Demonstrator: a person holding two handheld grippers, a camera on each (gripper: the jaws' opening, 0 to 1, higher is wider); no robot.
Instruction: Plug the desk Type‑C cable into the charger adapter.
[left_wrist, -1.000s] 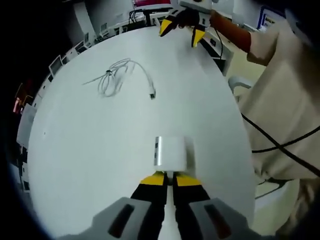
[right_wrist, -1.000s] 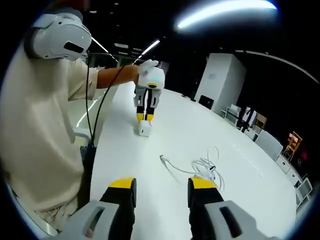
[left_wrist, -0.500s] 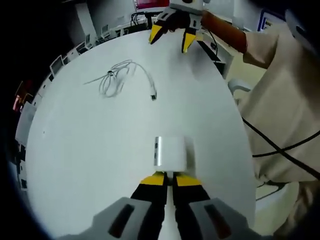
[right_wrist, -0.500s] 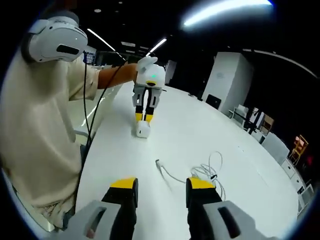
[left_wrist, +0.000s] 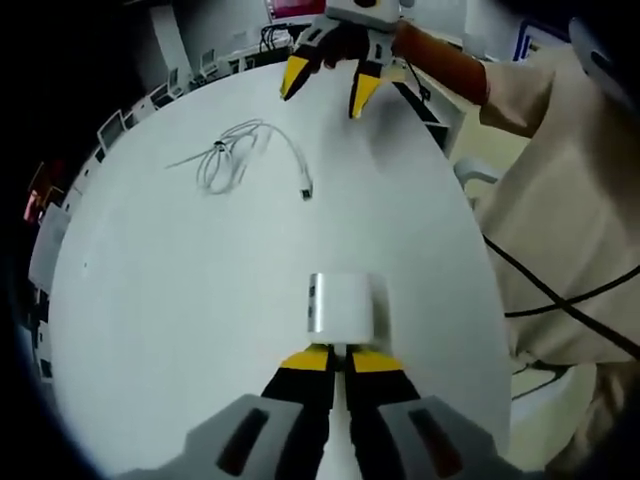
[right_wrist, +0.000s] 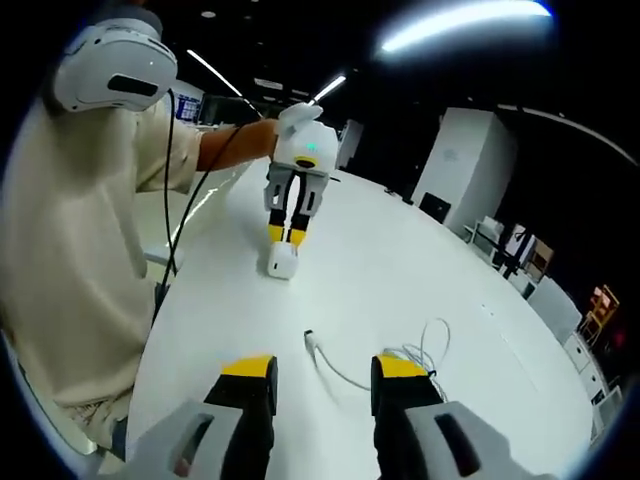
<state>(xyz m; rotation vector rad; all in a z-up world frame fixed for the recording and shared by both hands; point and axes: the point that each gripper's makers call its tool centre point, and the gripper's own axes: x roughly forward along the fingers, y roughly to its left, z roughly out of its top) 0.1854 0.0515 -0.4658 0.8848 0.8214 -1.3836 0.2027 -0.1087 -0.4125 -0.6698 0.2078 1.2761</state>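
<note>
In the left gripper view we see the left gripper low over the round white table, its yellow-tipped jaws drawn together with only a thin seam between them, gripping nothing. Just past the tips lies the white charger adapter; we cannot tell whether the tips touch it. Small marks sit on its left face, too small for us to read. Farther across the table the white Type-C cable lies loosely coiled, one strand running out to its plug, which rests well apart from the adapter with bare tabletop between them. At the far side of the table the right gripper hangs above the surface with its jaws spread. The table edge curves close on the right, where the person's beige shirt and a black cord stand beside it.

In the right gripper view we see the right gripper from behind, its jaws apart and holding nothing, the cable's plug end lying between and just beyond them, the coil off to the right. Across the table the left gripper stands over the adapter. This view also gives us the person's white headset, ceiling lights and the dim room behind. We read no writing anywhere.
</note>
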